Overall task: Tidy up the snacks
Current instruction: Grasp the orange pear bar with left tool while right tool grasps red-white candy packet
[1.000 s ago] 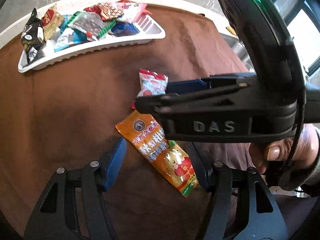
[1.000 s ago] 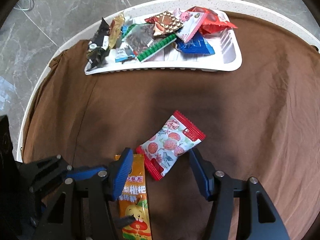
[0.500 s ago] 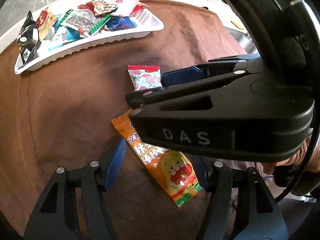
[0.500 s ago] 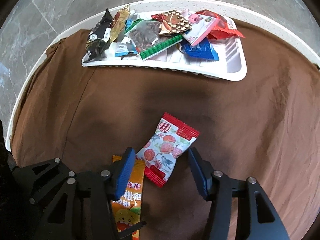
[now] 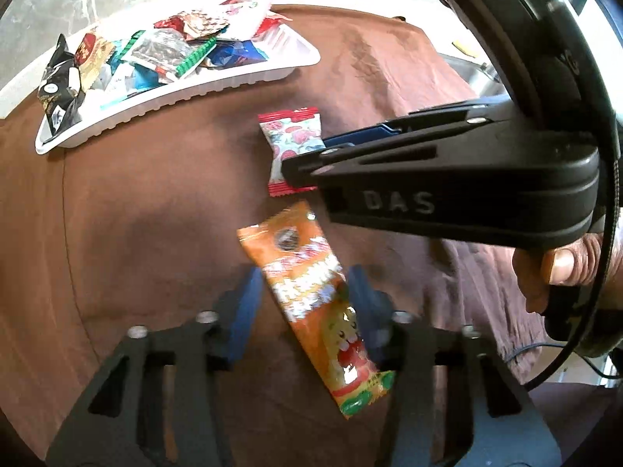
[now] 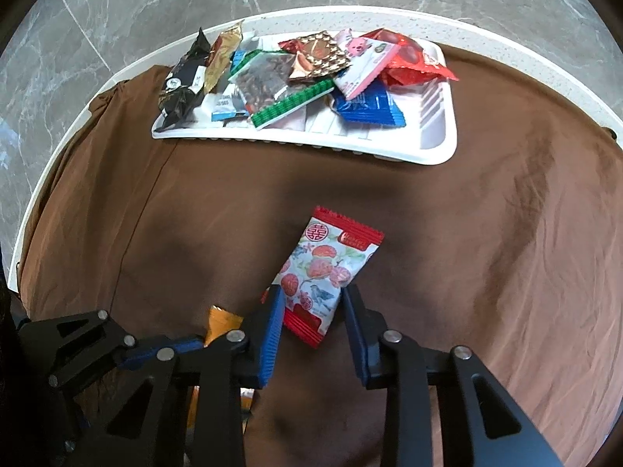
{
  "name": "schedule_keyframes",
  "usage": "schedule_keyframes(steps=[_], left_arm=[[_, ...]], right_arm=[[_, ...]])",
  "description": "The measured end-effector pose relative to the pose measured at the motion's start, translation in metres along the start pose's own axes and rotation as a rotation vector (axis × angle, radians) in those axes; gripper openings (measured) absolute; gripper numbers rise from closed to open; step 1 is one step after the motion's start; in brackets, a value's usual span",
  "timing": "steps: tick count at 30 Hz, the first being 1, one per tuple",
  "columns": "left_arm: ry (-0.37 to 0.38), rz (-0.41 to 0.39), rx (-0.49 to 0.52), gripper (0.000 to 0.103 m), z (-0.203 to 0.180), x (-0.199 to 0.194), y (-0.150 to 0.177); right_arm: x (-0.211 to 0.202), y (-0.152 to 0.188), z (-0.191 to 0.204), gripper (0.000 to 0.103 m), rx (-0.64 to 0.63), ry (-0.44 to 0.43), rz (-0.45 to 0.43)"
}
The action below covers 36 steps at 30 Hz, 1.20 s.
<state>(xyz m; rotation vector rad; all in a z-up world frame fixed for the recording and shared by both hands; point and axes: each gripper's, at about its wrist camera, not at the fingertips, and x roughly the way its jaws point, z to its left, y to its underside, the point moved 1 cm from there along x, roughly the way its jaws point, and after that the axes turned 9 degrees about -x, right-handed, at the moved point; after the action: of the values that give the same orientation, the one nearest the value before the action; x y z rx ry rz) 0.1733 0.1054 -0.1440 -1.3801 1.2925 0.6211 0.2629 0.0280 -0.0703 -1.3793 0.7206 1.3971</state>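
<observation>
Bare brown cloth (image 6: 218,210) between white tray (image 6: 436,157) and both tongs: open passage.

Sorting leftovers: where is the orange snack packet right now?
In the left wrist view, the orange snack packet lies on the brown cloth between the left gripper fingers, near the red-and-white candy packet.

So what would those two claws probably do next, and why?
Probably close. The right gripper straddles the red-and-white candy packet, the left gripper straddles the orange snack bar, both open on the brown cloth. The other snacks lie in the white tray.
</observation>
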Motion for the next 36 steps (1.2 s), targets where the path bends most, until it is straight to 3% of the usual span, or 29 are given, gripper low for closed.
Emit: schedule_keyframes(steps=[1, 10, 33, 36], left_arm=[[0.002, 0.002, -0.008, 0.030, 0.002, 0.000, -0.001], [0.046, 0.004, -0.010, 0.021, 0.005, -0.004, 0.000], [0.071, -0.015, -0.026, 0.021, 0.015, -0.015, -0.002], [0.075, 0.012, -0.023, 0.021, 0.014, -0.014, -0.001]], right_arm=[[0.000, 0.000, 0.000, 0.034, 0.001, -0.002, -0.002], [-0.007, 0.002, -0.003, 0.027, 0.001, -0.023, -0.027], [-0.027, 0.007, -0.015, 0.014, 0.047, -0.055, -0.086], [-0.026, 0.007, -0.016, 0.014, 0.048, -0.059, -0.082]])
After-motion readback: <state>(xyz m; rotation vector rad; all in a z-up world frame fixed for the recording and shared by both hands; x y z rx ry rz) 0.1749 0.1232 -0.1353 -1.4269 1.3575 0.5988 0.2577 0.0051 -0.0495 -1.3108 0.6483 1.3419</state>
